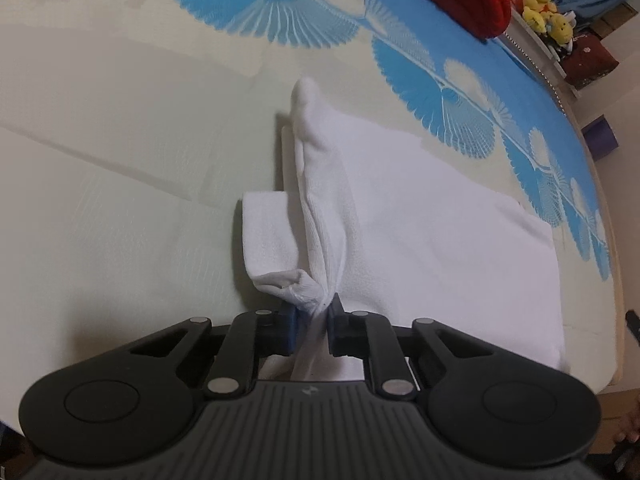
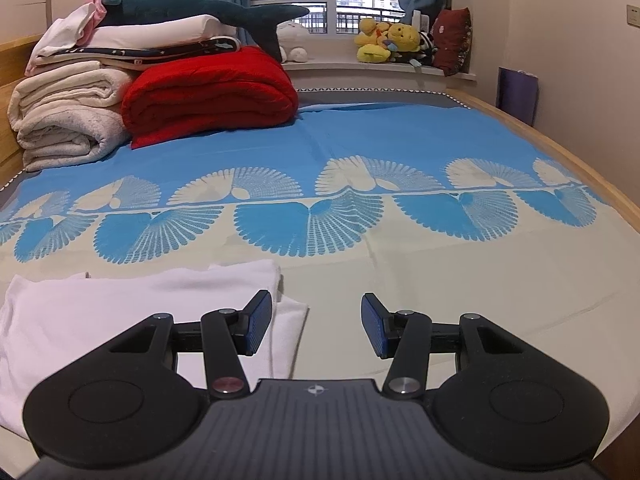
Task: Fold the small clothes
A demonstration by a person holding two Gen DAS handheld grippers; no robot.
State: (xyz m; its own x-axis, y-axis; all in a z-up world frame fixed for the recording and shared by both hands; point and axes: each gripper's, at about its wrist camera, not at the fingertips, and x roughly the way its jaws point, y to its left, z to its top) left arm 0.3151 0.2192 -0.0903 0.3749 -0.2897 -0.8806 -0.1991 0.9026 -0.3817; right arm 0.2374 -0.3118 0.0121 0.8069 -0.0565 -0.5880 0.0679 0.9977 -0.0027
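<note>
A small white garment (image 1: 420, 232) lies on the bed's cream and blue sheet (image 1: 120, 160). My left gripper (image 1: 313, 322) is shut on a bunched fold of it and lifts that part into a ridge, with a short sleeve-like flap (image 1: 266, 236) hanging to the left. In the right wrist view the same white garment (image 2: 100, 312) lies flat at the lower left. My right gripper (image 2: 316, 326) is open and empty, hovering just above the sheet at the garment's right edge.
A folded red blanket (image 2: 208, 92) and a stack of cream towels and bedding (image 2: 68, 120) sit at the far left of the bed. Plush toys (image 2: 388, 42) line the windowsill. The wooden bed frame (image 2: 580, 160) runs along the right side.
</note>
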